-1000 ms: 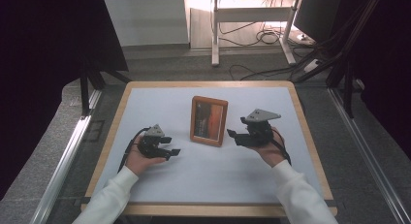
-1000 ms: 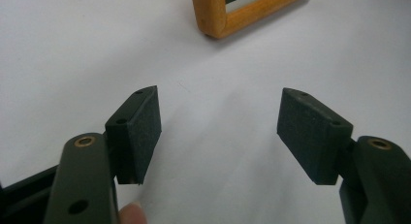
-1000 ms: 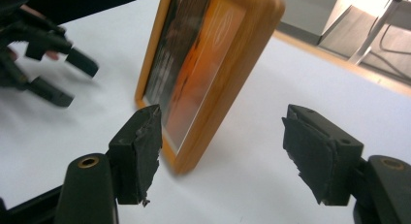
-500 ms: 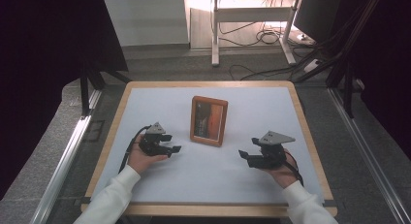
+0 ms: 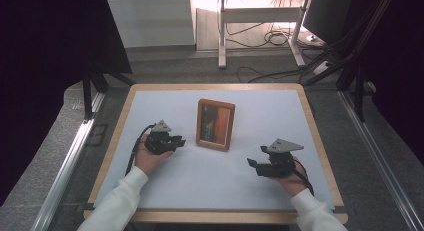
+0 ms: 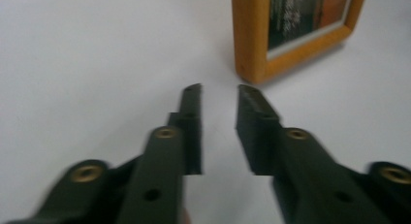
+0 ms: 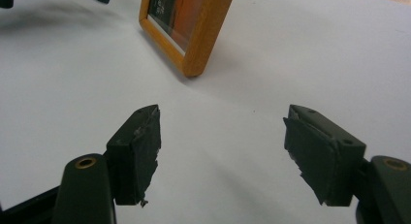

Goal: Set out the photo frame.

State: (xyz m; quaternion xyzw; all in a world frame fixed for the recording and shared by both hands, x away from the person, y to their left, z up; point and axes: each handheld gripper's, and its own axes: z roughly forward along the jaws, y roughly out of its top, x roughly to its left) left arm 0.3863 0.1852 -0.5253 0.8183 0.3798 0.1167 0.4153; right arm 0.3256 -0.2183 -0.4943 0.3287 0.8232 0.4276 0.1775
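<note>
A white-topped bench (image 5: 165,98) with a wooden rim carries the scene. Beyond its far edge, cables (image 5: 260,38) lie on the grey floor (image 5: 165,68) between white desk legs (image 5: 221,31). A metal rail (image 5: 65,166) runs along the left.

frame (image 5: 215,124): orange-brown wood, dark and orange picture | table (image 5: 150,98): white top, light wood rim | claws: black

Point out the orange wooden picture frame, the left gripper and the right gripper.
Orange wooden picture frame (image 5: 215,124), high view, on its picture.
Left gripper (image 6: 219,100), left gripper view, gap between its jaw tips.
Right gripper (image 7: 220,118), right gripper view, gap between its jaw tips.
</note>
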